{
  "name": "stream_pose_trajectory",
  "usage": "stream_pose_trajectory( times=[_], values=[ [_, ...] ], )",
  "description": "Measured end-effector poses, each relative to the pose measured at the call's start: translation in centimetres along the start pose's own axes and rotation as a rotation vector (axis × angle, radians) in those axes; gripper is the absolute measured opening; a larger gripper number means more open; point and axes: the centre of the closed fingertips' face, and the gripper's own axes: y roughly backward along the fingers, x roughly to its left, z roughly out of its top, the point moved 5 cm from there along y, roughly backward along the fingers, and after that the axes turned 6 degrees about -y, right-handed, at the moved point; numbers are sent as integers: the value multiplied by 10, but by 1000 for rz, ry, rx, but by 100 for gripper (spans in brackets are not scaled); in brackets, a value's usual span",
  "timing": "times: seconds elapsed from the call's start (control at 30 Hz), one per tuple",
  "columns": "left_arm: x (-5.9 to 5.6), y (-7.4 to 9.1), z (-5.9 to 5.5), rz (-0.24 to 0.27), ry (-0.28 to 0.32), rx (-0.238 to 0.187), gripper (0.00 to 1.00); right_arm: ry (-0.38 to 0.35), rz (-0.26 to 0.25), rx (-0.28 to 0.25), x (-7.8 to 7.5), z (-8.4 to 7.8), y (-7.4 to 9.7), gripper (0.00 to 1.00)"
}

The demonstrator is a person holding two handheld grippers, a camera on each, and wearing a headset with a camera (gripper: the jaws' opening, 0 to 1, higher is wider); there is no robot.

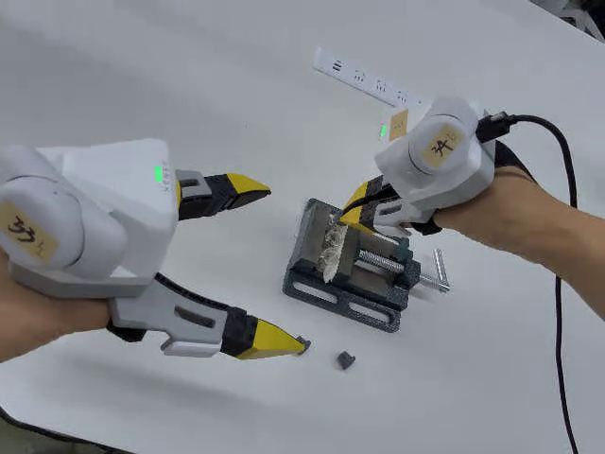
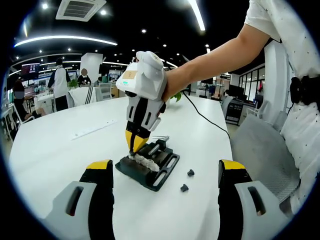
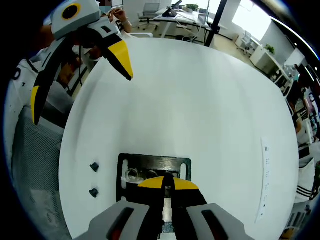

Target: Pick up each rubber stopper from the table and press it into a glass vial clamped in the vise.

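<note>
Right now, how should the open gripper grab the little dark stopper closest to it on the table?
Pinch the stopper across its sides, coming straight down from above. It is a short, stubby plug lying loose on the flat table, so nothing slips under it, and bare table lies around it. The left gripper looks open wide enough.

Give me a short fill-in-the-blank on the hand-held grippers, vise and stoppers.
1. The left hand-held gripper hovers over the table with its jaws ___.
2. The right hand-held gripper has its tips at the vise, jaws ___.
3. In the left gripper view, ___ stoppers lie loose on the table beside the vise.

Missing words: open; shut; two.
</note>
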Motion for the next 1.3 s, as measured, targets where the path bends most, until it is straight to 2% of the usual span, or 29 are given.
stream_pose_trajectory(
  times=[0.33,0.6,1.07,1.3],
  values=[
    [1,2,1,0,-8,10,85,-23,1,-20,-1,0,1,1],
    [-2,1,3,-6,-10,14,85,-54,-7,-58,1,0,9,3],
    [-5,0,3,-26,-28,36,85,-122,-24,-136,7,-4,27,14],
    [-7,0,3,-38,-39,51,85,-147,-27,-179,16,-8,35,20]
  ],
)
